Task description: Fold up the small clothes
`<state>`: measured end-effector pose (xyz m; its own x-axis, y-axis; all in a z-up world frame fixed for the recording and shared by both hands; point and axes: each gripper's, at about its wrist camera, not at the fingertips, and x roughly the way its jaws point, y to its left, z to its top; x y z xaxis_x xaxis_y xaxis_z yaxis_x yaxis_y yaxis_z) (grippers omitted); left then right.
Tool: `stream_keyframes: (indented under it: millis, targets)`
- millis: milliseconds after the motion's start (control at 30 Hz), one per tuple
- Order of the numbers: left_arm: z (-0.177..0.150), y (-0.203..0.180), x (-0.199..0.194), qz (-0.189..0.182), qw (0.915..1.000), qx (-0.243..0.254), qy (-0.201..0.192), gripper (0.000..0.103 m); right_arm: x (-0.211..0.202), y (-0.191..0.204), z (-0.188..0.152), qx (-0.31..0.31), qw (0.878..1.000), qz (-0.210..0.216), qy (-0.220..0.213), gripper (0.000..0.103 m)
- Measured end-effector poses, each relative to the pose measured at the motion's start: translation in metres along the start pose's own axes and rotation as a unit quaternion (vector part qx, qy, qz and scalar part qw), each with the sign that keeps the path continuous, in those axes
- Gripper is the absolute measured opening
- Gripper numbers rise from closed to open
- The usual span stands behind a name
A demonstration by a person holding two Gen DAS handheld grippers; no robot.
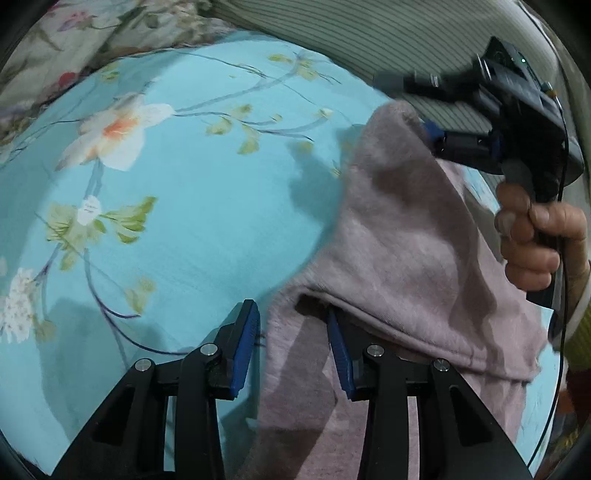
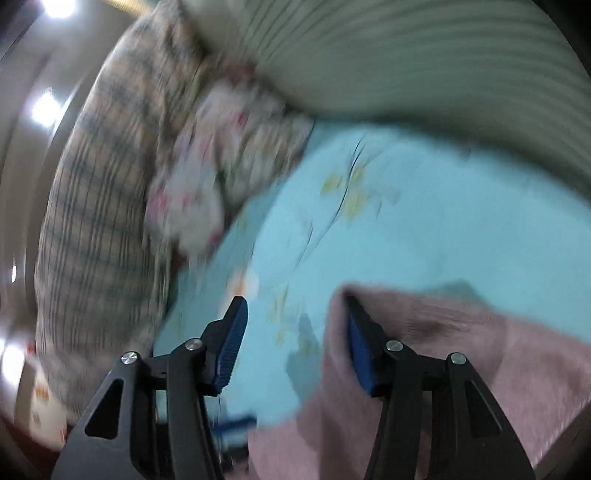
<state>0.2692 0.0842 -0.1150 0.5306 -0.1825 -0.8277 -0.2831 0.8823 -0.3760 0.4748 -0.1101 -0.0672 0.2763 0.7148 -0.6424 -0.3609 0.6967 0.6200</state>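
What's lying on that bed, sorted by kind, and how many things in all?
Pink garment: 1
Blue floral bedsheet: 1
Floral pillow or quilt: 1
Plaid pillow or quilt: 1
Striped grey-green bedding: 1
Handheld tools, left tool and right tool: 2
Total: 7

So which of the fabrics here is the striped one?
The grey-green ribbed cover beyond the sheet; the turquoise sheet is floral, the pink garment plain.
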Motion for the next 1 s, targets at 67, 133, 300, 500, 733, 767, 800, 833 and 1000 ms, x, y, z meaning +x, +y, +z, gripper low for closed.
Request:
stream_keyframes:
  millis: [67,133,300,500,733,767,800,833,1000]
  targets:
    - [0.003,0.009,-0.002,0.009,0.9998,-0.02,-0.005,0.037,-0.001,-0.002,0.004,0.012,0.999,-0.027,-0.012,0.054]
    - [0.003,0.016,-0.004,-0.002,0.9995,-0.031,0.001,0.037,-0.005,0.003,-0.003,0.009,0.998,-0.054,-0.024,0.054]
    - [-0.003,0.027,-0.025,-0.003,0.9999,-0.014,0.01,0.037,-0.066,0.004,-0.023,0.005,0.992,-0.108,-0.064,0.054]
    - [0.008,0.004,-0.042,-0.07,0.9976,-0.004,0.001,0.037,-0.142,0.006,-0.094,0.048,0.986,-0.126,-0.101,0.054]
    - [0.032,-0.075,-0.025,-0.122,0.9874,0.1,0.006,0.037,-0.206,-0.016,-0.203,0.143,0.96,-0.204,-0.125,0.054]
    - [0.035,-0.085,-0.017,-0.126,0.9856,0.112,0.01,0.037,-0.216,-0.024,-0.216,0.158,0.955,-0.218,-0.128,0.053]
    - [0.035,-0.094,-0.01,-0.127,0.9841,0.124,0.015,0.037,-0.223,-0.03,-0.224,0.168,0.95,-0.231,-0.129,0.052]
    - [0.036,-0.103,-0.001,-0.123,0.9823,0.139,0.024,0.037,-0.231,-0.037,-0.232,0.177,0.943,-0.25,-0.13,0.051]
    - [0.038,-0.101,0.033,-0.056,0.9839,0.165,0.042,0.038,-0.276,-0.071,-0.266,0.23,0.885,-0.384,-0.129,0.045]
